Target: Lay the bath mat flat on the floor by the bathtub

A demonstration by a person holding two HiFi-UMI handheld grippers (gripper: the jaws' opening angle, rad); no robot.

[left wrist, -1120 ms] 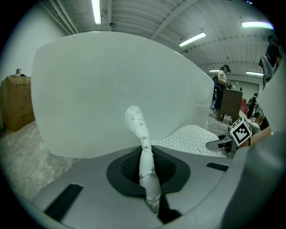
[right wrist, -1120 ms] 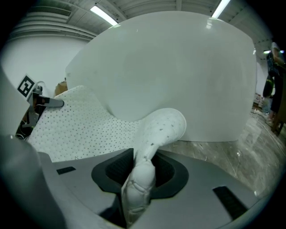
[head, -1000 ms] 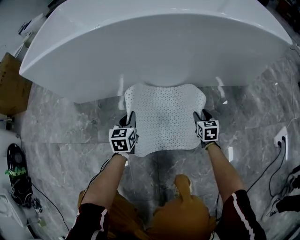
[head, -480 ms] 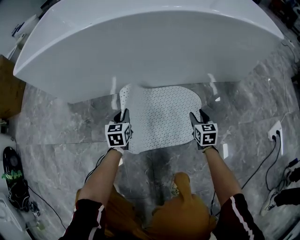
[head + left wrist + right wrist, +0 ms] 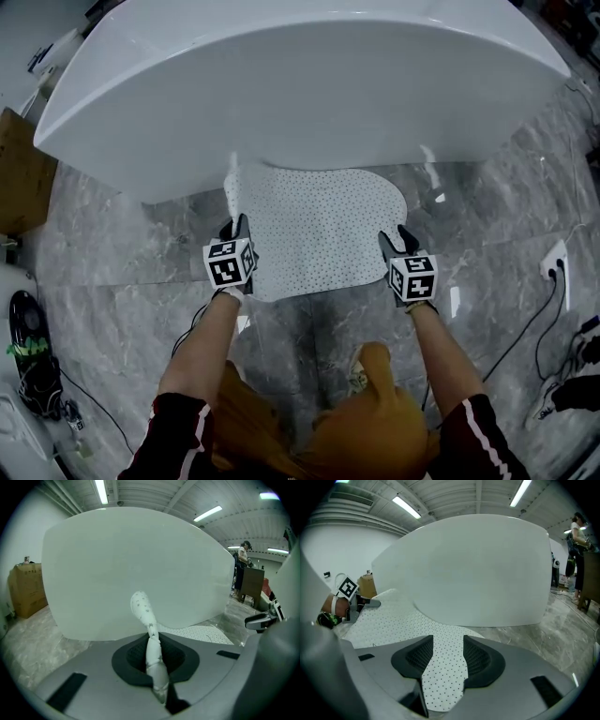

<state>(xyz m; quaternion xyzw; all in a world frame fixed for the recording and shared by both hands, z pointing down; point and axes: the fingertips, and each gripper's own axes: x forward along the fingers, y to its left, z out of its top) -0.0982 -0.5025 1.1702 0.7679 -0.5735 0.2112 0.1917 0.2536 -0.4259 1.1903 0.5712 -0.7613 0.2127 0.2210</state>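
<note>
Marble floor [image 5: 112, 253]: bath mat [image 5: 319, 225] has slid toward the bathtub [image 5: 300, 84] at 12 o'clock. The left gripper [image 5: 240, 225] pinches its edge; the right gripper [image 5: 392, 236] has its jaws apart around the mat.

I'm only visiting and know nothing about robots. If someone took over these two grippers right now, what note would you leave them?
Left gripper: shut on the left edge of the white dotted flexible bath mat, holding that edge lifted and curled.
Right gripper: open; the mat shows between its jaws, pads not pressing on it.
Mat: on the grey marble floor beside the white bathtub.
Done: most of the mat looks flat.
Left to do: lower the left edge, let go, and check that it lies flat.
</note>
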